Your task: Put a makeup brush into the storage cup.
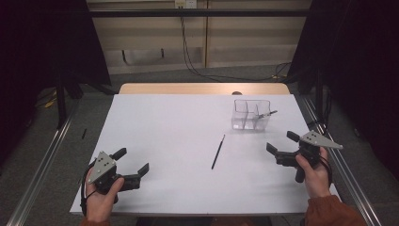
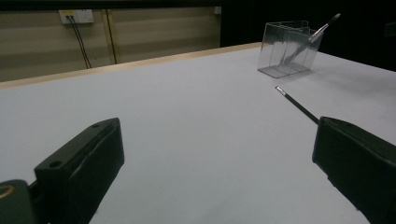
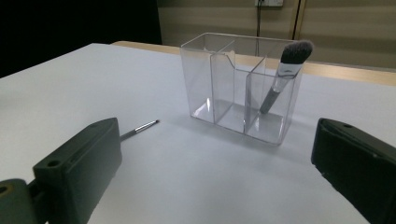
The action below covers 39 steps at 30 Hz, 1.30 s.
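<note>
Both the left gripper [image 1: 133, 163] and the right gripper [image 1: 280, 141] rest low over the table with jaws spread wide and nothing between them. Between them, nearer the right one, a thin black brush [image 1: 218, 151] with a small pale tip lies flat on the white table [image 1: 164, 132]. Beyond it stands a clear organizer [image 1: 251, 114] with 3 compartments, a fluffy makeup brush [image 3: 284, 77] leaning in its end one, and past the table lie grey floor and beige wall panels with cables.

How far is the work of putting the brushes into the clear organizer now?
Done: one makeup brush leans in an end compartment of the clear organizer. In hand: nothing; the left gripper and the right gripper are open, empty. Left: the thin brush lies on the table, probably next.
</note>
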{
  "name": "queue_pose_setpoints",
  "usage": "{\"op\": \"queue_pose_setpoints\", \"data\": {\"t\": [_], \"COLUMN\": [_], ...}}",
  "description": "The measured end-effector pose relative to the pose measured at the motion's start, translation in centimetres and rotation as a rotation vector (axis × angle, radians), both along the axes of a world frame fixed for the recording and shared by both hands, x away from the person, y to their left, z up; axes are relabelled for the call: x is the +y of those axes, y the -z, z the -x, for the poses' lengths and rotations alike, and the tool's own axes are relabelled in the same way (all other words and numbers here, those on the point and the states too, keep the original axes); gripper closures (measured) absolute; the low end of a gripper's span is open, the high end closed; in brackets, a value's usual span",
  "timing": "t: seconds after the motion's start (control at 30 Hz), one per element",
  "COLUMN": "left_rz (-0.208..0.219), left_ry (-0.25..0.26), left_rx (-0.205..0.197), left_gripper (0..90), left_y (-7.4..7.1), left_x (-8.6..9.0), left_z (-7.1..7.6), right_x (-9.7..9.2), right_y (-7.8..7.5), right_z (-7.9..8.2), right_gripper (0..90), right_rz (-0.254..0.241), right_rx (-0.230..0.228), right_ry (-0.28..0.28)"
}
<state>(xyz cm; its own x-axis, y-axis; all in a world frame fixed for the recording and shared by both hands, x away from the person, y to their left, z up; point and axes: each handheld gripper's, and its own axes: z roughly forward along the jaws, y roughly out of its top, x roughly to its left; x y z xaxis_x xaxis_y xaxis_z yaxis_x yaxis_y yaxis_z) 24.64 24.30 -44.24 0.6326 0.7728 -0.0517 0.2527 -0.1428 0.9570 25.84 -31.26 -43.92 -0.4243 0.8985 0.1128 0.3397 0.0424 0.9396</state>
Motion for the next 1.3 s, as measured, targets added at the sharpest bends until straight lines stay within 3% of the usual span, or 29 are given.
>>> {"op": "queue_pose_setpoints", "data": {"t": [0.2, 0.4, 0.73, 0.9, 1.3], "left_rz": [-0.002, 0.005, -0.014, -0.017, -0.014], "left_ry": [-0.006, -0.019, -0.03, -0.019, -0.021], "left_rx": [-0.019, -0.002, -0.008, -0.008, -0.006], "left_gripper": [2.5, 2.4, 2.5, 2.4, 2.4], "left_y": [-0.1, 0.1, 0.0, -0.1, 0.0], "left_x": [0.1, 0.5, 0.9, 0.6, 0.9], "left_z": [0.2, 0.3, 1.1, 1.0, 0.8], "right_x": [-0.2, 0.4, 0.6, 0.4, 0.8], "right_y": [0.4, 0.5, 0.7, 1.2, 1.0], "right_z": [1.2, 2.6, 4.3, 4.4, 4.1], "right_gripper": [1.7, 1.6, 1.4, 1.3, 1.5], "right_rz": [-0.011, -0.008, -0.01, -0.011, -0.012], "right_rx": [0.011, 0.011, -0.006, 0.01, -0.001], "right_ry": [0.006, -0.007, -0.02, -0.031, -0.033]}}
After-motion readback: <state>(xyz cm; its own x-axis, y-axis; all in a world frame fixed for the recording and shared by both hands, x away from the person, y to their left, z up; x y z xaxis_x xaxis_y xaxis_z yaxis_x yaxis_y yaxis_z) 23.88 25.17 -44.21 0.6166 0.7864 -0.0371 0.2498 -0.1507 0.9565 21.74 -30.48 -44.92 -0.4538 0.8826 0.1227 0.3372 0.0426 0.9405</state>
